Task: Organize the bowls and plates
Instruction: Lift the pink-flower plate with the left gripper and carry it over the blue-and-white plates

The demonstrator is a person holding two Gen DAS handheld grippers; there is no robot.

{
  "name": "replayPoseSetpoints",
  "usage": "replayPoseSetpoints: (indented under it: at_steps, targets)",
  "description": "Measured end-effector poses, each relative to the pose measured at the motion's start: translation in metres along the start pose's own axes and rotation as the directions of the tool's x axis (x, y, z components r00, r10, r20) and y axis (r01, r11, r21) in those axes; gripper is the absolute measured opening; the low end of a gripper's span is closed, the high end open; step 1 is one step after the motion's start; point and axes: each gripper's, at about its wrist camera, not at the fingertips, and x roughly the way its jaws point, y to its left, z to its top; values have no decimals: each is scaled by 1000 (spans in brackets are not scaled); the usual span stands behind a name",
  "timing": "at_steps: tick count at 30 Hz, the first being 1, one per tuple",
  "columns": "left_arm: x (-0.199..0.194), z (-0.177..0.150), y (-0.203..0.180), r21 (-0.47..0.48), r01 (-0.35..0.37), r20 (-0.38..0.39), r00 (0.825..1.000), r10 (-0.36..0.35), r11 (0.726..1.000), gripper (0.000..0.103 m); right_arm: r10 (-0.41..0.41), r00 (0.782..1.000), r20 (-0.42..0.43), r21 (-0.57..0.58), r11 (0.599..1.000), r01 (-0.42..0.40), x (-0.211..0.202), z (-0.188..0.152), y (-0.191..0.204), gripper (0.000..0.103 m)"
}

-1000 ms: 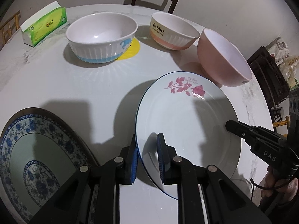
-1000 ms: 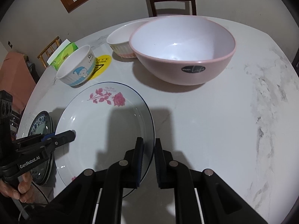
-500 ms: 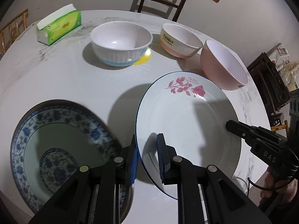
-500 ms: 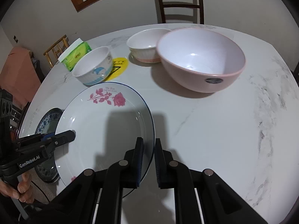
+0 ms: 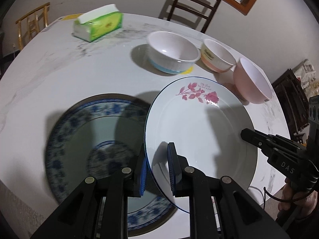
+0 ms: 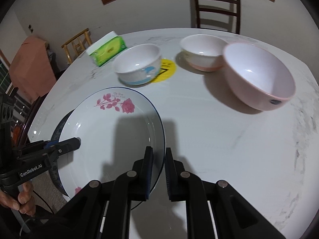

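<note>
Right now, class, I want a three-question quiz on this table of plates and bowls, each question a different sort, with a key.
1. True or false: both grippers clamp the rose plate.
2. How many bowls stand on the table?
3. Under the rose plate lies: A) the tissue pack B) the blue patterned plate C) the pink bowl.

Key: 1 true, left gripper and right gripper; 2 three; 3 B.
</note>
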Motion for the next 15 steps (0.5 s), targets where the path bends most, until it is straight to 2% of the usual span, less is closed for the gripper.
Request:
replayPoseSetpoints:
  at_steps: [15]
  targets:
    - [-22,-24,69,-105,-69,0,998,70,992,15,67,996,-65,-86,994,-72,27,-1,72,12]
